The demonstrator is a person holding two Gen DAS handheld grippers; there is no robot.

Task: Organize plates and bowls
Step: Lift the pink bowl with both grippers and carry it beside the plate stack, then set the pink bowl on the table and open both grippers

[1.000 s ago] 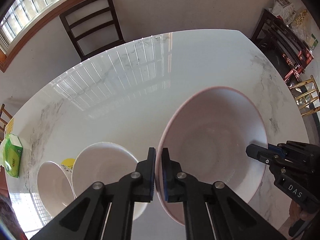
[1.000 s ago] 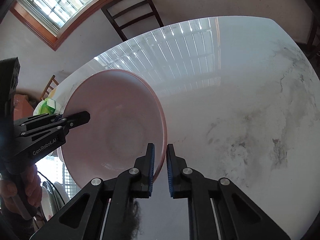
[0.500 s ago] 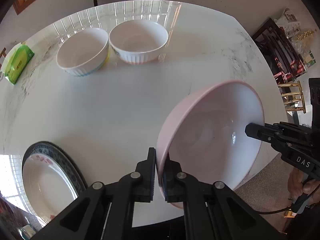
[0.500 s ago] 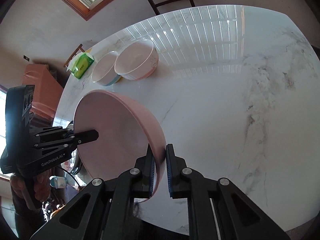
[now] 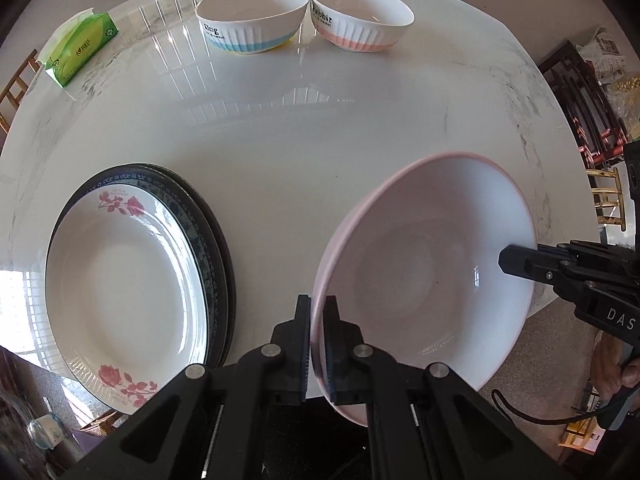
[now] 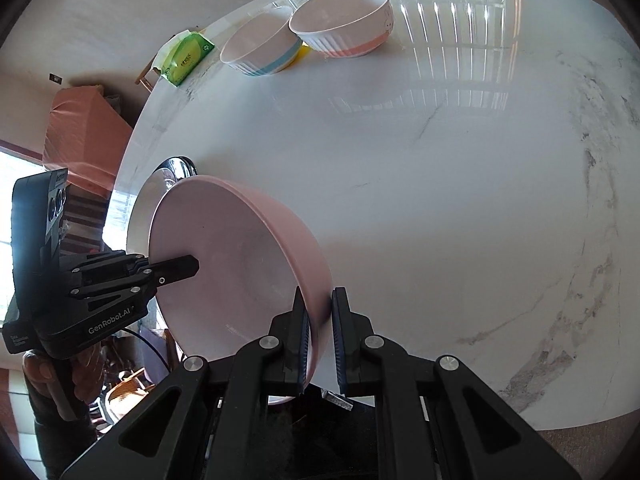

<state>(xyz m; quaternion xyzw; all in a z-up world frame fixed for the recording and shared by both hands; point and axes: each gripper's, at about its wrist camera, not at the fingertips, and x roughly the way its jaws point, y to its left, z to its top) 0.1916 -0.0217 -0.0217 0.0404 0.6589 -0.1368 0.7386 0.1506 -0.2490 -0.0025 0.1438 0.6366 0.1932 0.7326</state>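
A large pink bowl [image 5: 424,280] is held in the air over the near edge of the white marble table [image 5: 304,128]. My left gripper [image 5: 318,312] is shut on its near-left rim. My right gripper [image 6: 319,304] is shut on the opposite rim of the pink bowl [image 6: 240,256]; it also shows in the left wrist view [image 5: 508,260]. A stack of plates, topped by a white rose plate [image 5: 120,280], lies at the table's near left. A "Dog" bowl [image 5: 250,20] and a "Rabbit" bowl [image 5: 362,16] stand side by side at the far edge.
A green tissue pack [image 5: 80,48] lies at the far left of the table. A dark wooden rack [image 5: 580,96] and gold chair [image 5: 608,200] stand past the right edge. An orange-covered piece of furniture [image 6: 84,128] stands beyond the table in the right wrist view.
Both grippers have carried the pink bowl back toward the near edge of the table and lower. The plate stack and the two small bowls have come into fuller view.
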